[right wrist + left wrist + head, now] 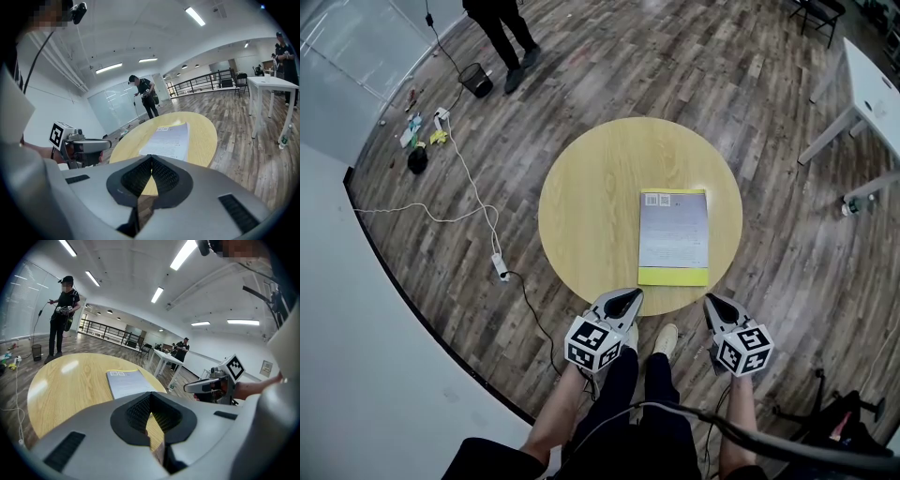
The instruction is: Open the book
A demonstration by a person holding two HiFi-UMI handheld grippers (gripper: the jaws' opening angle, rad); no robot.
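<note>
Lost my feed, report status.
Left tool shut, empty. Right tool shut, empty. Book closed, flat on table, untouched. Nothing in the way.

The head view looks steeply down from above onto the round desk (pixel 581 216), which sits mid-frame. The left hand-held gripper (pixel 630 298) and right hand-held gripper (pixel 711 302) show just below it. The left gripper view sits low and close behind its own jaws, which fill the lower half. It faces across the desk top toward a standing person (pixel 63 310) at upper left, and the right hand-held gripper shows at its right. The right gripper view mirrors this, with the left hand-held gripper at its left. All three views share the desk, the book (pixel 675 234) and the standing person.
</note>
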